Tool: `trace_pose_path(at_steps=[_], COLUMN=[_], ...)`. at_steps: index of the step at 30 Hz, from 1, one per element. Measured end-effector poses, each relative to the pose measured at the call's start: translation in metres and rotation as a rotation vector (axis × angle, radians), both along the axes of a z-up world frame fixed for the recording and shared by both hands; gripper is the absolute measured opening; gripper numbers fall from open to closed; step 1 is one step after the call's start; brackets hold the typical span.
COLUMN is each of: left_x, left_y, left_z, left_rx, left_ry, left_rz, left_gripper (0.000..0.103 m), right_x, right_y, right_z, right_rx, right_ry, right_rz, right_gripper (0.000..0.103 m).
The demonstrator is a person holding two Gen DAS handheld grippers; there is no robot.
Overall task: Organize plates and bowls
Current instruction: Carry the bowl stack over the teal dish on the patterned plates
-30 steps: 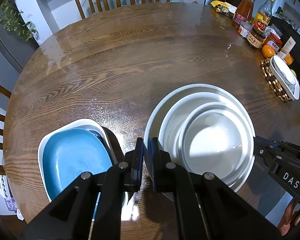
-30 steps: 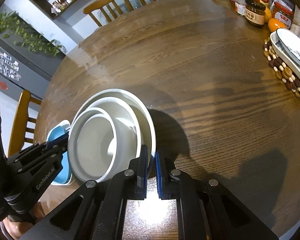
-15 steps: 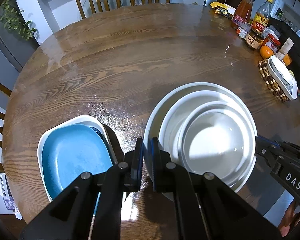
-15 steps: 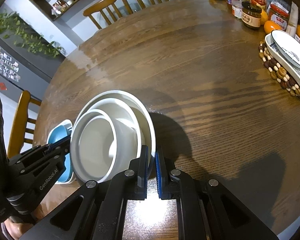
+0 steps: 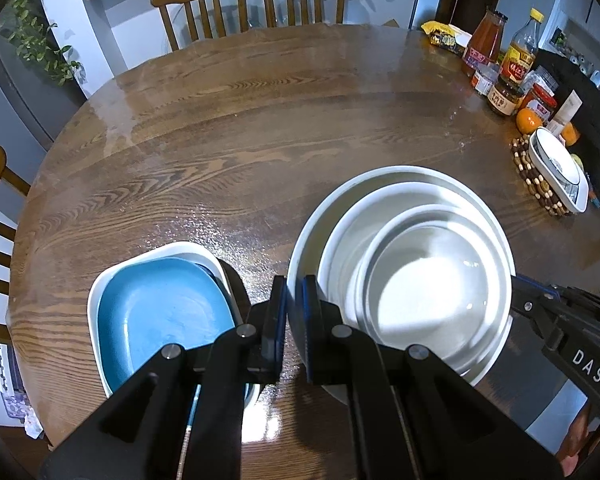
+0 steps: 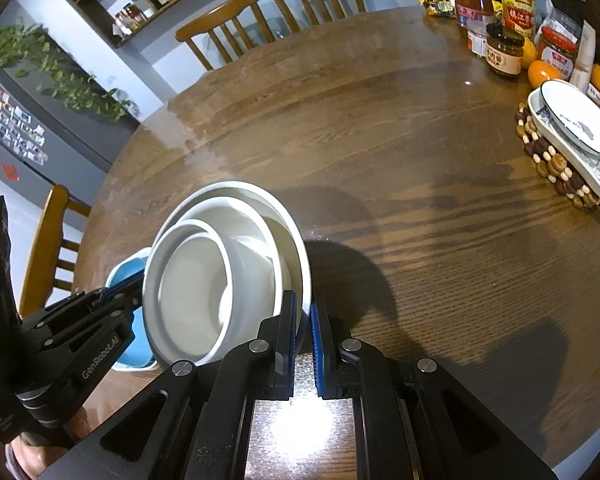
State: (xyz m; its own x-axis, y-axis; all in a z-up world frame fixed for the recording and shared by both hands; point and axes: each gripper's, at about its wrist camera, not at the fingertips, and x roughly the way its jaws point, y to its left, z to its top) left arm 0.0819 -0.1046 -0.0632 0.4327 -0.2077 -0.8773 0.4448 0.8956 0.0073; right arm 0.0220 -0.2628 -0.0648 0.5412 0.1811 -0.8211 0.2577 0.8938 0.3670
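A round wooden table (image 5: 228, 128) fills both wrist views, ringed by wooden chairs (image 5: 204, 4) along the upper edge of each frame. At lower centre-right of the left wrist view sits the stack of white bowls (image 5: 412, 280), three nested one inside another; the same stack appears at lower left-centre of the right wrist view. The left tongs (image 5: 294, 312) pinch the rim of the outermost bowl on its left side, one blue-padded finger inside the rim and one outside. The right tongs (image 6: 304, 328) pinch the same bowl's rim on the opposite side, at the bottom centre of the right view. Whether the stack rests on the table or hangs just above it cannot be told. Beside the bowls, at lower left of the left view, a blue plate (image 5: 164, 316) lies inside a white square dish (image 5: 100, 292). At the right edge of the frames, well apart from the stack, a patterned white dish (image 6: 576, 128) sits on a beaded trivet (image 6: 556, 168). Behind it stand sauce bottles and jars (image 5: 512, 68) and oranges (image 6: 540, 72).
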Motion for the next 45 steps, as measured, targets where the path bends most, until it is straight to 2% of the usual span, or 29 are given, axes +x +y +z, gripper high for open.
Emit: trace_pose_path(at_steps=[24, 45], left_x=[-0.004, 0.009], left_y=[0.037, 0.104], left_z=[0.022, 0.028], left_rx=[-0.042, -0.039], left_ry=[-0.060, -0.060], left_rz=[0.057, 0.185], left_gripper=[0.003, 0.003], right_x=[0.004, 0.036], right_y=[0.027, 0.091], right_z=[0.028, 0.033], right_rx=[-0.038, -0.047], right_ry=[-0.058, -0.049], right_rz=[0.058, 0.193], right_gripper=[0.011, 0.011])
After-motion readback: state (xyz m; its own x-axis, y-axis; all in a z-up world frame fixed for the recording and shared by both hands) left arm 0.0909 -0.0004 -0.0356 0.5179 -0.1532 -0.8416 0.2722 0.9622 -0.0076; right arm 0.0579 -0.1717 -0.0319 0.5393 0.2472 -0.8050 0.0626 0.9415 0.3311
